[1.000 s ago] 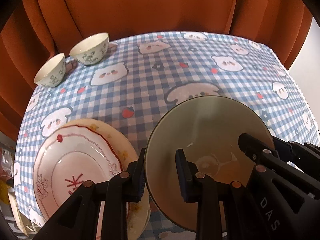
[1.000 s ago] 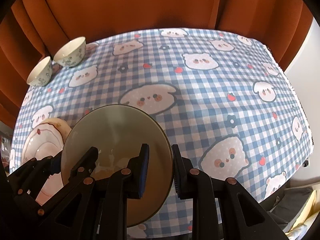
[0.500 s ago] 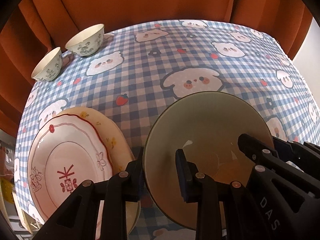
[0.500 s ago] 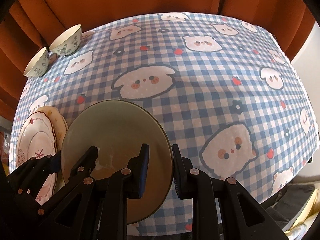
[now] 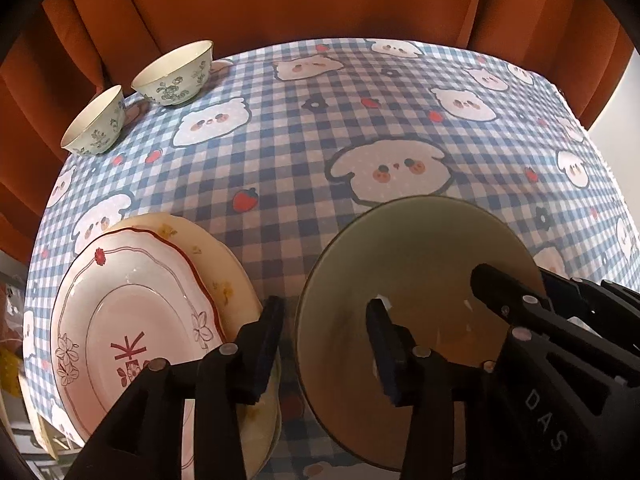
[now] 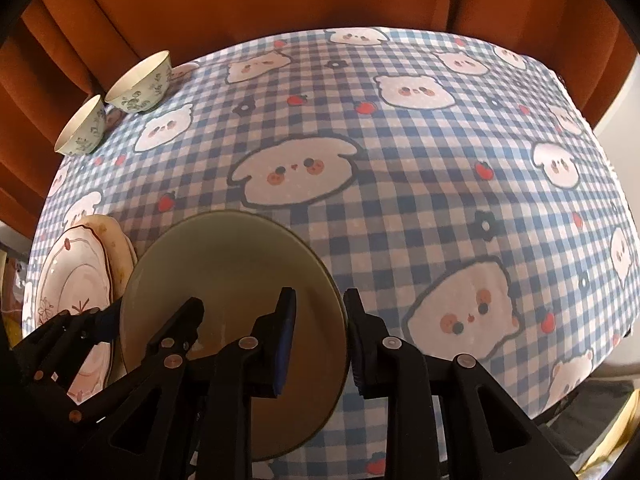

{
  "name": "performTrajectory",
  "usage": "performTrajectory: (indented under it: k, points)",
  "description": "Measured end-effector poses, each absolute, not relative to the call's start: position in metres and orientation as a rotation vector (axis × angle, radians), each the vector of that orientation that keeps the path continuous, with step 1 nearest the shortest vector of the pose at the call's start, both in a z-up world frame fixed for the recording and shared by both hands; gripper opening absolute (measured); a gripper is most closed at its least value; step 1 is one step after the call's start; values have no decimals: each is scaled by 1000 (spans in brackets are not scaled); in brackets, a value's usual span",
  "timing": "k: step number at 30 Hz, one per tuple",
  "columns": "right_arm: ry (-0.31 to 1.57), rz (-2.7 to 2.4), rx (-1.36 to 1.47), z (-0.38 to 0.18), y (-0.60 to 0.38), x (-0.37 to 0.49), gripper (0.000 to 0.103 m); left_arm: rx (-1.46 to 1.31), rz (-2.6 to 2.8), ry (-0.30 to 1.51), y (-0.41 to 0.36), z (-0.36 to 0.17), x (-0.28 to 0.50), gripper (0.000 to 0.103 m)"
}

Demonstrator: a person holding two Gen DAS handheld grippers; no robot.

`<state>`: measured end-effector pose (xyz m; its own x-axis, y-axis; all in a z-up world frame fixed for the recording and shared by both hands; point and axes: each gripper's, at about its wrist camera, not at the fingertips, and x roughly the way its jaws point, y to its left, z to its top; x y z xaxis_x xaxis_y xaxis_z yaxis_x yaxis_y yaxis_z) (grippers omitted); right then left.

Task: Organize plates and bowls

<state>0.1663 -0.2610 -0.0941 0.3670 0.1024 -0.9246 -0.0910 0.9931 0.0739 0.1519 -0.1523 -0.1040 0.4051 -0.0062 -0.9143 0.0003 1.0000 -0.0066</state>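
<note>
olive plate [image 5: 420, 264] | rim between left hand-held gripper [image 5: 326, 344] jaws, just opened

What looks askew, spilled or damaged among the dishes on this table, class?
The plate stack at the table's left is askew: the red-rimmed plate sits off-centre on the cream plate beneath it, so the cream rim shows only along the far and right side. Nothing looks spilled or broken.
</note>
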Motion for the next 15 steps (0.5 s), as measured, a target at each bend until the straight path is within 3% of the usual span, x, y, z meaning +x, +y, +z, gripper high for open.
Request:
performTrajectory:
  k: [2, 4, 9, 15]
  points:
    - [1189, 137, 7, -92, -261, 169, 30, -4, 1, 1150, -153, -101, 152, 48]
    - [1185, 154, 8, -88, -262, 171, 30, -14, -10, 1137, -154, -94, 152, 59]
    - [1159, 204, -13, -73, -263, 174, 34, -15, 3, 1098, -154, -78, 150, 68]
    - [1171, 233, -16, -60, -257, 175, 40, -42, 22, 1090, -145, -65, 147, 69]
